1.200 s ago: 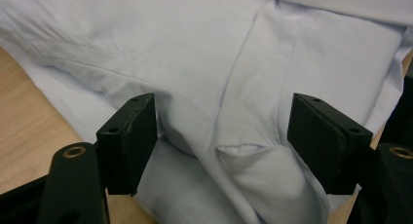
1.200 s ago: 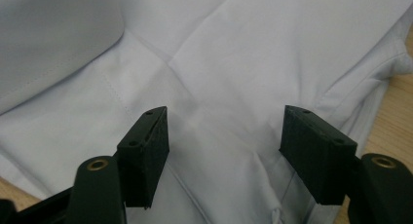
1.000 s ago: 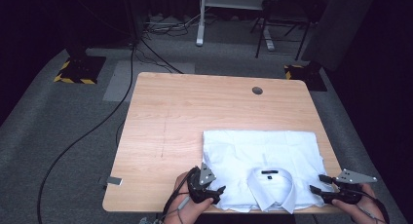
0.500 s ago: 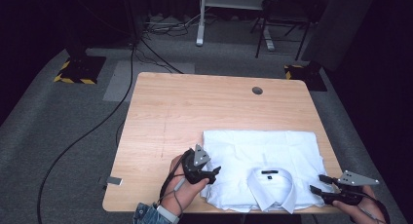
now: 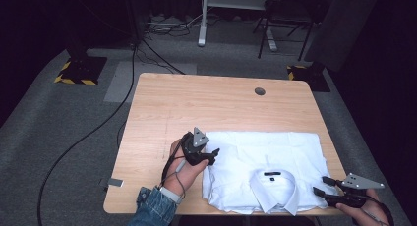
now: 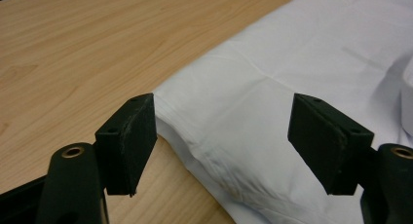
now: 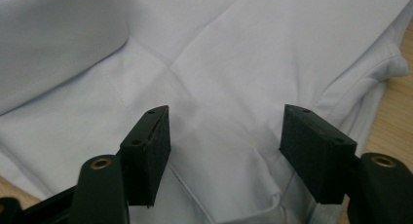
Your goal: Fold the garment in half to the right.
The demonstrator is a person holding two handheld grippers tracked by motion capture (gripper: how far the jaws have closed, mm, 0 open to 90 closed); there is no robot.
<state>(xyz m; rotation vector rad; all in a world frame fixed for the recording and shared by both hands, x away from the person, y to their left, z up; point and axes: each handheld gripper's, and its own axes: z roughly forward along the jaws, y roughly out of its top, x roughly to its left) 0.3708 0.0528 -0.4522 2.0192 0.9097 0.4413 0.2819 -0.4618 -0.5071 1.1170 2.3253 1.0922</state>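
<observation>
A folded white shirt (image 5: 265,157) lies on the near right part of the wooden table (image 5: 196,103), its collar (image 5: 273,184) toward the front edge. My left gripper (image 5: 214,155) hovers open at the shirt's left edge; in the left gripper view the shirt (image 6: 272,102) lies under and beyond the spread jaws, with nothing pinched. At the front right corner of the shirt, my right gripper (image 5: 322,184) is open. In the right gripper view its jaws hang above the shirt (image 7: 234,63), the collar (image 7: 53,44) at upper left.
A round cable hole (image 5: 259,91) sits near the table's far edge. The left and far parts of the tabletop are bare wood. A small metal piece (image 5: 115,183) lies on the carpet by the table's front left corner. Cables (image 5: 88,132) run across the floor on the left.
My left gripper has moved away from the front edge, up along the shirt's left side, and risen a little. The right gripper has stayed where it was.
</observation>
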